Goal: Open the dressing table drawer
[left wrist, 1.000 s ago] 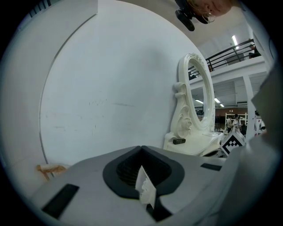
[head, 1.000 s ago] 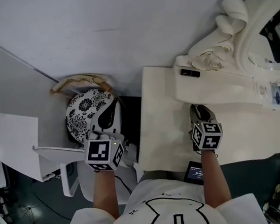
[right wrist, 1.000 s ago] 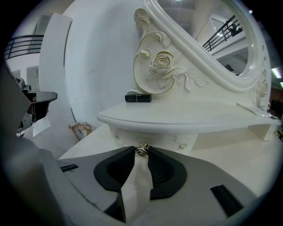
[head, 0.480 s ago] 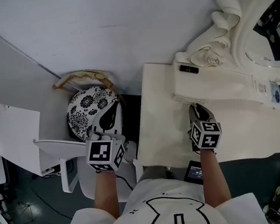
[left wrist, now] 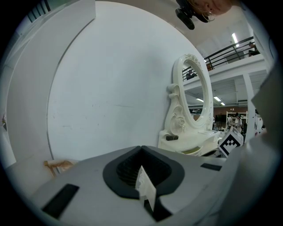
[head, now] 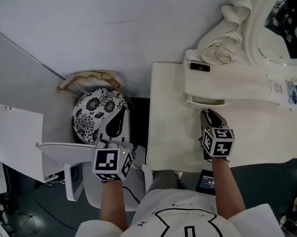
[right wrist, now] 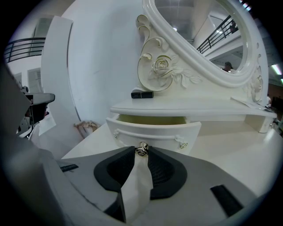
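Observation:
The cream dressing table (head: 259, 138) has a small curved drawer (right wrist: 154, 132) under its shelf, standing pulled out a little so its yellowish inside shows. In the head view the drawer (head: 207, 102) juts from the shelf front. My right gripper (right wrist: 141, 152) is shut on the drawer's middle metal knob (right wrist: 142, 148); it also shows over the tabletop (head: 211, 118). My left gripper (head: 116, 115) hangs left of the table above a floral stool, jaws shut with nothing between them (left wrist: 140, 150).
A small black object (right wrist: 142, 94) lies on the shelf by the carved rose. The oval mirror (head: 282, 22) rises behind. A floral-cushioned stool (head: 91, 114) and a white chair (head: 61, 154) stand left of the table. A dark screen (head: 205, 181) lies at the table's near edge.
The drawer has slid out from under the shelf toward me, with my right gripper shut on its knob. The left gripper has stayed in place.

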A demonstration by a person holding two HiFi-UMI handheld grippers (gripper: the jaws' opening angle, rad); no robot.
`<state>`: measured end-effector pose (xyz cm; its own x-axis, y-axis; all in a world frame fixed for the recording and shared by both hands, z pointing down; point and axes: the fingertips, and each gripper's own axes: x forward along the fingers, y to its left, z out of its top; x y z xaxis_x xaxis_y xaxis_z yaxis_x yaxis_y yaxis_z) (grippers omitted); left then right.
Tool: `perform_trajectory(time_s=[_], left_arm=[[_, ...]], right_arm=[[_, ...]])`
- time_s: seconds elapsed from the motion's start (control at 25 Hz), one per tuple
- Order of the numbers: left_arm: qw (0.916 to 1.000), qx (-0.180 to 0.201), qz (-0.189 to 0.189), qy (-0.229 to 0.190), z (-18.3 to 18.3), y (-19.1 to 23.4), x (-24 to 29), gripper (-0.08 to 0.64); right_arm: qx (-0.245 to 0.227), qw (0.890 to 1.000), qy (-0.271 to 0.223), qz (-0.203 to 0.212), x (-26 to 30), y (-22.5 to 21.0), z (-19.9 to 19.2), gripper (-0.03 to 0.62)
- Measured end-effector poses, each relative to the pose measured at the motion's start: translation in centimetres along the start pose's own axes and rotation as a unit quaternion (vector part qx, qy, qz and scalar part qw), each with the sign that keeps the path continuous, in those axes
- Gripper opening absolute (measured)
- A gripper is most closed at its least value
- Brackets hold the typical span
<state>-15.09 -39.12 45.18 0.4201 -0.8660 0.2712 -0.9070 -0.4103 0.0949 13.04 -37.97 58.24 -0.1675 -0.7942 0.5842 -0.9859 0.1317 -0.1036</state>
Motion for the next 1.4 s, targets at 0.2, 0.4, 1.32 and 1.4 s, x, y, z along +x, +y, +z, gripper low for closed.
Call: perform_trajectory(time_s=[0.2,0.4,1.32,1.4], left_arm=[[1.0,0.002,0.001,0.001,-0.2,-0.3,-0.6,0.015],[1.0,0.002,0.001,0.003,-0.6,-0.7,-1.3,0.015],[0.9999,-0.001,0.011,-0.002,-1.2,-1.3,-3.8,0.015],[0.9999,-0.001,0.011,-0.002,-1.2,-1.4,-3.9,0.015]], right_arm=[[-0.001,1.0,0.0,0.001,-0.5,0.2,-0.4,0.101],[-0.004,1.0,0.0,0.003,-1.1,0.4,-0.8,0.101],[-0.008,1.0,0.003,0.005,-3.1,1.1,-2.5,0.103],[-0.006,1.0,-0.001,0.004,-3.2,1.1,-2.5,0.103]])
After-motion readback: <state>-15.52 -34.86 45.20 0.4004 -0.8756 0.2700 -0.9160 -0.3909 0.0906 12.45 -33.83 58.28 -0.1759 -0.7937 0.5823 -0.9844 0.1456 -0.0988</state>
